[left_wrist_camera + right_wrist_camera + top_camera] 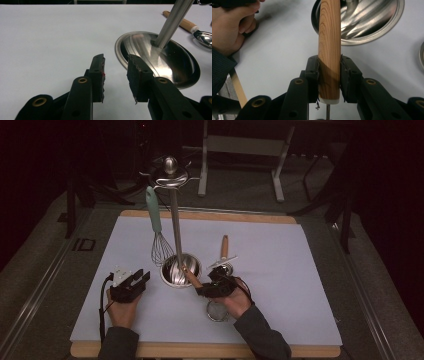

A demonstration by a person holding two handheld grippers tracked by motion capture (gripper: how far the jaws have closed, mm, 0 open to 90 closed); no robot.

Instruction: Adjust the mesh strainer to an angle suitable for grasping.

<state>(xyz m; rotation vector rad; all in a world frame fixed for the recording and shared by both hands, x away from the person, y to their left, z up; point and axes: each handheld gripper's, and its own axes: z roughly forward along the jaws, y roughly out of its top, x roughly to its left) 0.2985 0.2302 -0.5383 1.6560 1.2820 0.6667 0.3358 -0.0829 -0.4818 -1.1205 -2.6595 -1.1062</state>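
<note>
A steel utensil stand has a round base [172,275] [160,60] and a tall pole [176,230] [172,22]. A whisk with a teal handle [156,227] hangs from its top hooks. My right gripper [212,287] [329,65] is shut on the wooden handle [191,276] [329,37] of a small mesh strainer, whose round bowl [217,311] is near my right wrist. The handle's free end points over the base's rim. My left gripper [137,280] [116,62] stands open just left of the base, with nothing between its jaws.
A spoon with a wooden handle [224,250] [185,23] lies right of the base. A white mat [280,270] covers the wooden board [210,215]. The person's left hand [234,27] appears at the upper left of the right gripper view. Dark floor and table legs lie beyond.
</note>
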